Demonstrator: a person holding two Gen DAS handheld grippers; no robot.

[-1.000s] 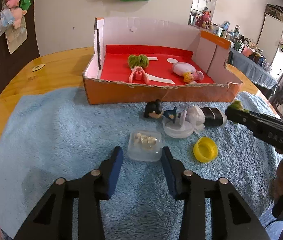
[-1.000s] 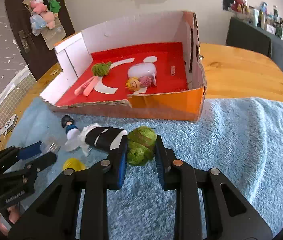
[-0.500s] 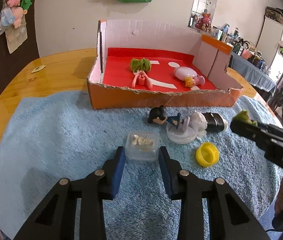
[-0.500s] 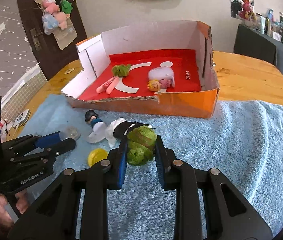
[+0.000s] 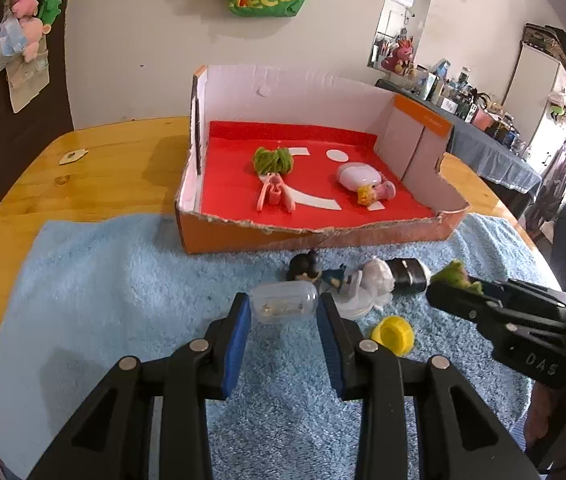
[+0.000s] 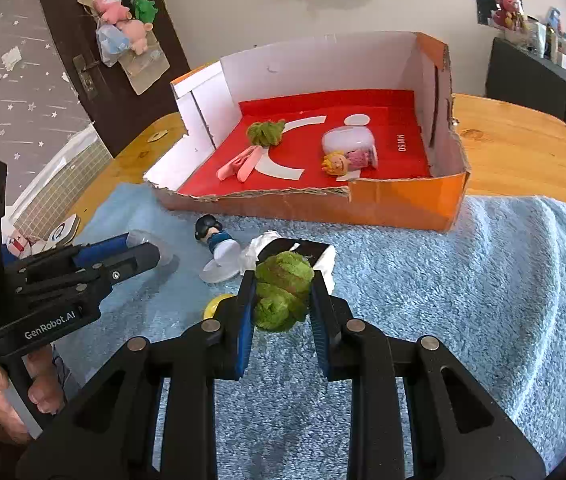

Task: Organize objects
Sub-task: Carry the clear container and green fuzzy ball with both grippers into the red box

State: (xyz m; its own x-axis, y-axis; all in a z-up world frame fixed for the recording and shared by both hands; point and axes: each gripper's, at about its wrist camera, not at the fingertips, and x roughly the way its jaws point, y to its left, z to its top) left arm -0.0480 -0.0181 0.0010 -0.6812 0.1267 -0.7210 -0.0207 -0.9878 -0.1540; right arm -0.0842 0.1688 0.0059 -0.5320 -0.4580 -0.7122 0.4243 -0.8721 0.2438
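Since a second ago the clear plastic capsule point(image 5: 284, 302) has gone from lying on the blue towel point(image 5: 95, 280) ahead of the left gripper point(image 5: 284, 322) to being clamped between its jaws and raised. Right of it on the towel lie a dark-haired figurine point(image 5: 307, 269) and a yellow cap point(image 5: 393, 334). The right gripper point(image 6: 281, 312) holds a green fuzzy ball point(image 6: 281, 295), jaws clamped on it. The orange cardboard box point(image 5: 323, 236) sits on the far side of the table point(image 5: 95, 172).

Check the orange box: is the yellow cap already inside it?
No, the yellow cap lies on the blue towel, outside the orange box.
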